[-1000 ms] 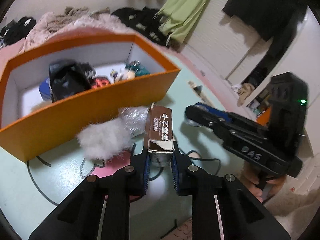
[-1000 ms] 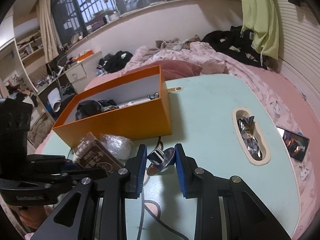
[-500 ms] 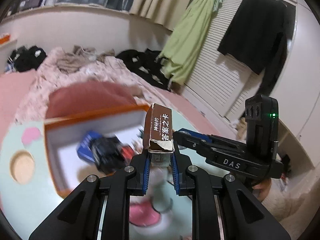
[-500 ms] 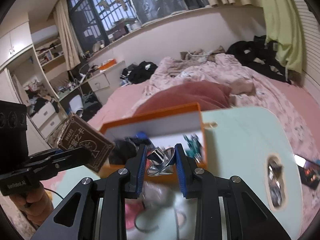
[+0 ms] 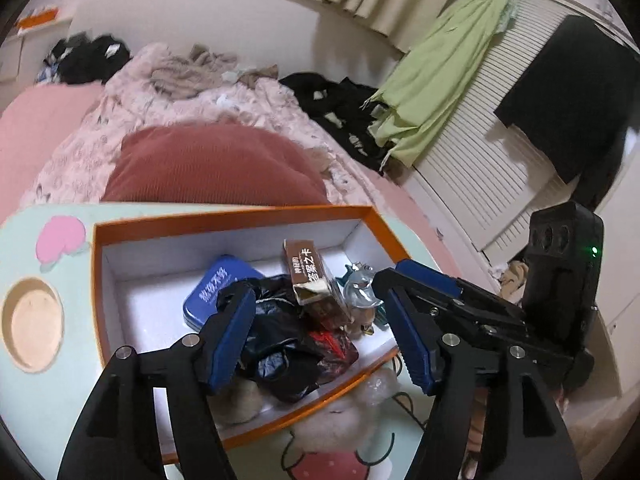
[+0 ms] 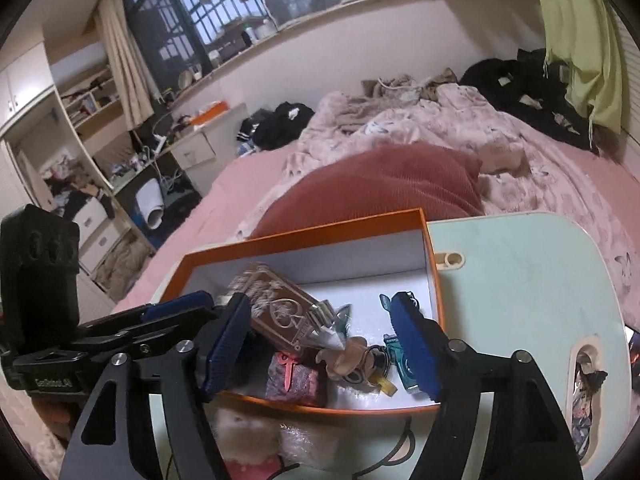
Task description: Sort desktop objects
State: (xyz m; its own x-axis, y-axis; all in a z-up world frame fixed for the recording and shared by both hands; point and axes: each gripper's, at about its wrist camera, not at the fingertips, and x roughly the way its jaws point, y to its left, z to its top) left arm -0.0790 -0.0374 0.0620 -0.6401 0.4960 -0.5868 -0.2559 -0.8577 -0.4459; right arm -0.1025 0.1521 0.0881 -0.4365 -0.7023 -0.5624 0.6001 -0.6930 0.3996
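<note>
The black left gripper (image 5: 324, 336) with blue pads and the same right gripper (image 6: 328, 348) point downward, jaws opening, nothing pressed between.

The open orange cardboard box (image 5: 236, 216) stands on the pale green tabletop (image 6: 520, 280), with the bed (image 6: 420, 128) behind it. In the box, the brown printed carton (image 5: 308, 276) leans on a crumpled black plastic bag (image 5: 280, 344); the blue flat tin (image 5: 212, 292) lies to the left, a shiny metal piece (image 5: 358, 292) to the right. A white fluffy pompom (image 6: 240, 428) sits before the box.
</note>
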